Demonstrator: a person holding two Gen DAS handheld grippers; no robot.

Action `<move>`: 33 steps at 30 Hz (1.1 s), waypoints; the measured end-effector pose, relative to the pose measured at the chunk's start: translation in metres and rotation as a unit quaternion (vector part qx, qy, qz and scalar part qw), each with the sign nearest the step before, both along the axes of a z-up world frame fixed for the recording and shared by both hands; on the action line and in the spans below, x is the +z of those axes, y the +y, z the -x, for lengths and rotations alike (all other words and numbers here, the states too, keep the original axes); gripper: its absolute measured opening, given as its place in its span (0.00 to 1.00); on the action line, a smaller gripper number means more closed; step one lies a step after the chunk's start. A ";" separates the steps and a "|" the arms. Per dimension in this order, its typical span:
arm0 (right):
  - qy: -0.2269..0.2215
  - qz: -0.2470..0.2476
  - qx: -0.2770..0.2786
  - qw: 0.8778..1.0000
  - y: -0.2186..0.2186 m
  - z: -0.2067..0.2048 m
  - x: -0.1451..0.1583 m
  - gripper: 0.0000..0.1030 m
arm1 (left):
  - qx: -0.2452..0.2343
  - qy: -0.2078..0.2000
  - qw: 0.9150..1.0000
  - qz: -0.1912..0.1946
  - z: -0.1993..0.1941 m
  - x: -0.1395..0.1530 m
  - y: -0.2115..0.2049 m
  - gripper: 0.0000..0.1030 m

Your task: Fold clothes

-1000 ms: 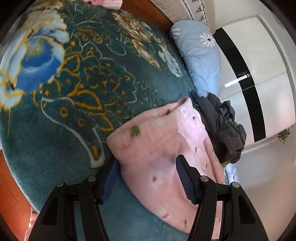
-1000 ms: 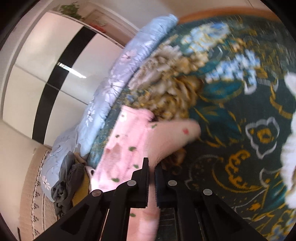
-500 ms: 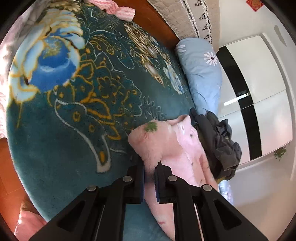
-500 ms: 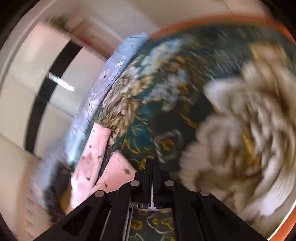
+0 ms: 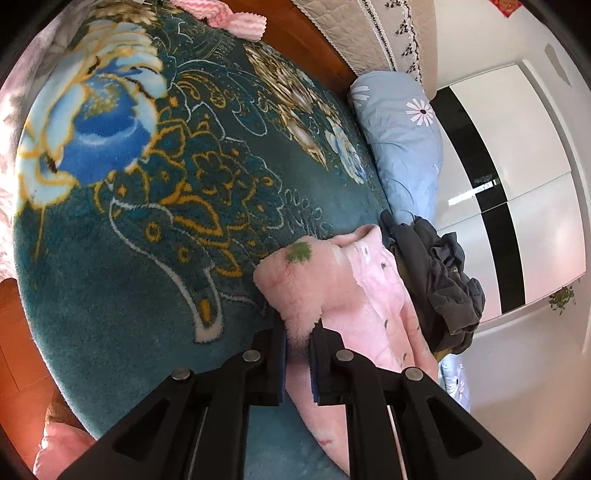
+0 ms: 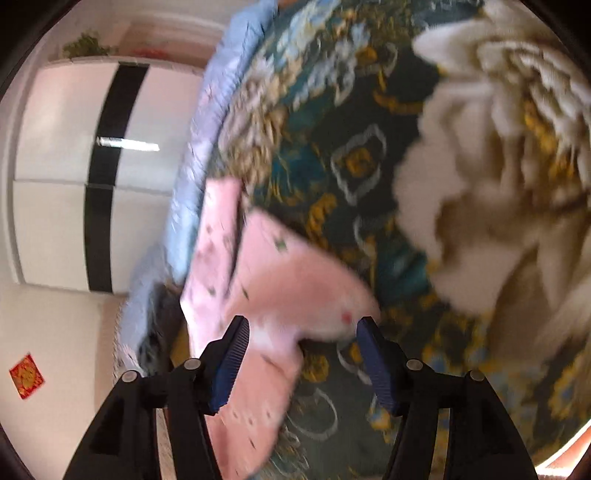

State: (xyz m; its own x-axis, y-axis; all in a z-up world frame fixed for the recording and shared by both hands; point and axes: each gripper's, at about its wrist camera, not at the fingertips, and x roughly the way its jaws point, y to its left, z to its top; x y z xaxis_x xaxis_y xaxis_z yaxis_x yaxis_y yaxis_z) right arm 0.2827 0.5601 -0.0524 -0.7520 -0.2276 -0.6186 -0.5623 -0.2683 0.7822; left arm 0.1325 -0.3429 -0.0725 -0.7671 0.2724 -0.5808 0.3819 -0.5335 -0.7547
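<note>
A fluffy pink garment [image 5: 354, 291] with small printed spots lies on the teal floral blanket [image 5: 155, 229]. My left gripper [image 5: 300, 334] is shut on a bunched fold of the pink garment near its edge. In the right wrist view the same pink garment [image 6: 280, 273] lies partly folded, and my right gripper [image 6: 301, 328] is open, its blue pads on either side of the garment's near corner. The right wrist view is motion-blurred.
A heap of dark grey clothes [image 5: 439, 284] lies just beyond the pink garment. A light blue floral pillow [image 5: 402, 140] sits by the wooden bed frame. Another pink cloth [image 5: 229, 18] lies at the far edge. A white wardrobe [image 5: 517, 192] stands behind.
My left gripper closed on the pink garment's fold and lifted it slightly. My right gripper swung away, came back and opened around the garment's corner.
</note>
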 end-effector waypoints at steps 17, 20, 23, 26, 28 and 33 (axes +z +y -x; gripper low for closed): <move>0.004 -0.075 -0.101 0.992 0.005 0.040 0.001 0.17 | -0.002 0.016 1.000 -0.006 0.001 -0.001 -0.001 0.09; -0.036 -0.107 -0.076 0.991 0.003 0.056 0.014 0.06 | 0.008 0.033 0.999 0.009 0.001 0.005 0.003 0.07; 0.007 -0.149 -0.066 0.987 0.000 0.058 0.051 0.05 | 0.022 0.151 0.988 0.012 -0.019 0.034 0.007 0.06; 0.136 -0.269 -0.035 0.953 -0.015 0.037 0.120 0.04 | -0.008 0.200 0.978 0.052 -0.028 0.064 0.017 0.07; 0.136 -0.295 -0.027 0.946 -0.013 0.022 0.127 0.04 | -0.012 0.143 0.988 0.057 -0.020 0.053 0.017 0.07; -0.012 -0.202 -0.090 0.975 0.027 -0.025 0.033 0.04 | 0.002 -0.012 1.000 -0.029 -0.006 -0.010 -0.003 0.06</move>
State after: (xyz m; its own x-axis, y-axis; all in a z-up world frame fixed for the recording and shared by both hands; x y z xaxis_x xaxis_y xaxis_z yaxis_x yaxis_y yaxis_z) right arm 0.3076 0.5869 -0.0192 -0.7414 0.1715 -0.6488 -0.6454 -0.4471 0.6193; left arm 0.1388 -0.3458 -0.0822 -0.7545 0.3035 -0.5819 0.4017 -0.4876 -0.7752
